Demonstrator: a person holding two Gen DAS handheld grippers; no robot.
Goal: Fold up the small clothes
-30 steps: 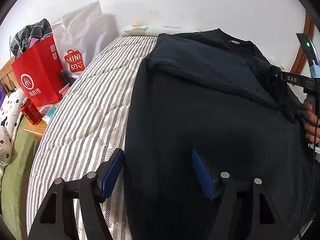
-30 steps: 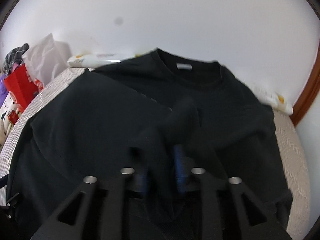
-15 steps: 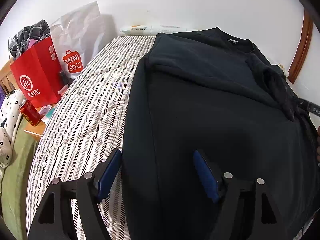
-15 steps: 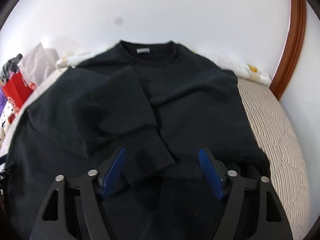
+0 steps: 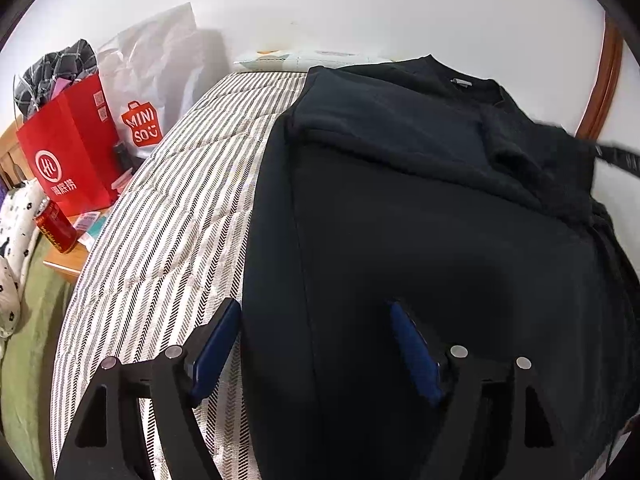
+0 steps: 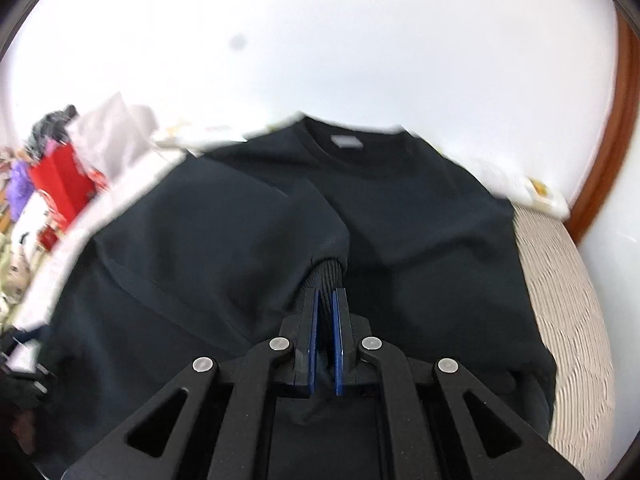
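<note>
Change: half a second ago the right gripper [image 6: 325, 300] stood wide over the ribbed cuff [image 6: 325, 276]; its jaws have just been closing and now pinch that cuff between the blue pads [image 6: 339, 334]. The left gripper's view is almost the same as before.
Right jaws: clamped on the cuff of the sweatshirt's sleeve [image 6: 248, 240], the knit bunched between the pads.
Left jaws: the left gripper [image 5: 316, 328] stands wide apart, one finger [image 5: 216, 344] over the striped cover, the other over black fabric; the sweatshirt's near left edge lies between them, not pinched.
Sweatshirt: a black sweatshirt [image 5: 440, 240] lies flat on the bed [image 5: 168, 240], collar and grey neck label [image 6: 347, 142] at the far end, near the white wall. The sleeve is folded across the chest toward the right.
Bed: a cover with herringbone stripes, bare on the left side of the garment.
Left of bed: red paper bag [image 5: 66, 152], white Miniso bag [image 5: 152, 92] and a red can [image 5: 56, 226] on a low wooden stand.
Far right: a brown wooden frame [image 6: 612, 128] against the wall.
</note>
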